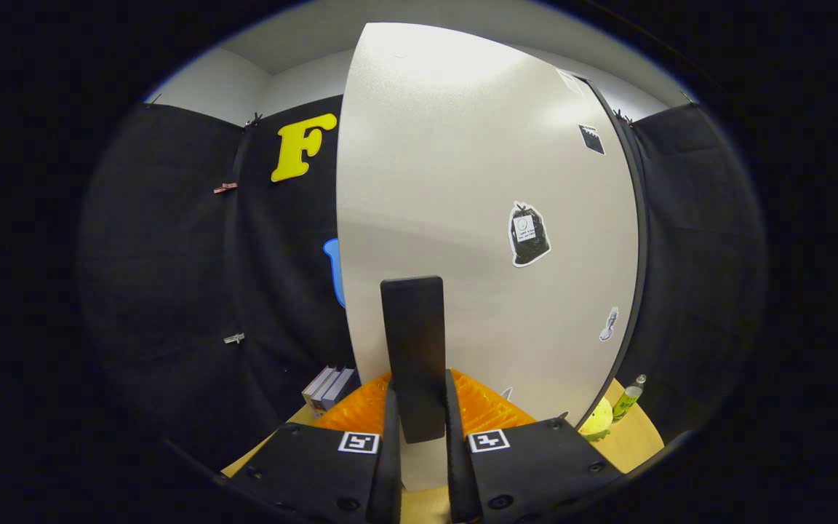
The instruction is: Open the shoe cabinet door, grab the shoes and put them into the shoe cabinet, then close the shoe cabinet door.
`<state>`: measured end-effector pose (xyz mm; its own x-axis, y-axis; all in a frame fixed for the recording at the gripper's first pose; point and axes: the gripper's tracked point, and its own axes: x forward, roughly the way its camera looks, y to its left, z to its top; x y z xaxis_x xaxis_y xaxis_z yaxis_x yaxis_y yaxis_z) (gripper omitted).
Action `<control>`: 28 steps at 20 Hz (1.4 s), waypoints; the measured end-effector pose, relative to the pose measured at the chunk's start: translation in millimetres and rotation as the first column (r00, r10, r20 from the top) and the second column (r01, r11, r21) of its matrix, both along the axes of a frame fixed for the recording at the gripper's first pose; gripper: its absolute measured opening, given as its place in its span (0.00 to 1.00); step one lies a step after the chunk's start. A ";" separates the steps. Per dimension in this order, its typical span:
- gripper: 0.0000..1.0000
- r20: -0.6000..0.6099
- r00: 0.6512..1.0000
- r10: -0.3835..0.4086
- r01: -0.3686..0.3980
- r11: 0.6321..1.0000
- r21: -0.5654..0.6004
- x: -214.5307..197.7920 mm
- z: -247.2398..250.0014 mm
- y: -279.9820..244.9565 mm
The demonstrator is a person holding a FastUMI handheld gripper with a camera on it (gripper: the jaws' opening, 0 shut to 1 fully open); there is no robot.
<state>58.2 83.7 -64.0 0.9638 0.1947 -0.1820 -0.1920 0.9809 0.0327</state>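
The shoe cabinet's pale beige door (477, 218) stands right in front of me and carries several stickers. A flat black upright handle (413, 342) sticks out from the door. My gripper (419, 422) is shut on that handle, one finger pressing each side of its lower end. The cabinet's dark edge (633, 240) runs down beyond the door on the right. No shoes are visible.
A few books (328, 388) lie on the wooden table (641, 437) left of the door. A yellow-green ball (596, 419) and a small green bottle (628, 397) sit at the door's right foot. Black cloth walls close in on both sides.
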 end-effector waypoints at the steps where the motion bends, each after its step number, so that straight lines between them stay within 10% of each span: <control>1: 0.30 -0.001 1.000 0.004 -0.004 1.000 0.003 -3.2 1.4 -1.7; 19: 0.29 -0.003 0.993 0.115 -0.115 0.993 0.008 -48.8 11.8 -49.8; 28: 0.28 -0.010 0.999 0.033 -0.033 0.999 -0.009 -58.8 11.0 -84.2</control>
<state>-0.6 -0.5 -53.0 0.9552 0.2243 -0.1929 -0.2236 0.9744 0.0257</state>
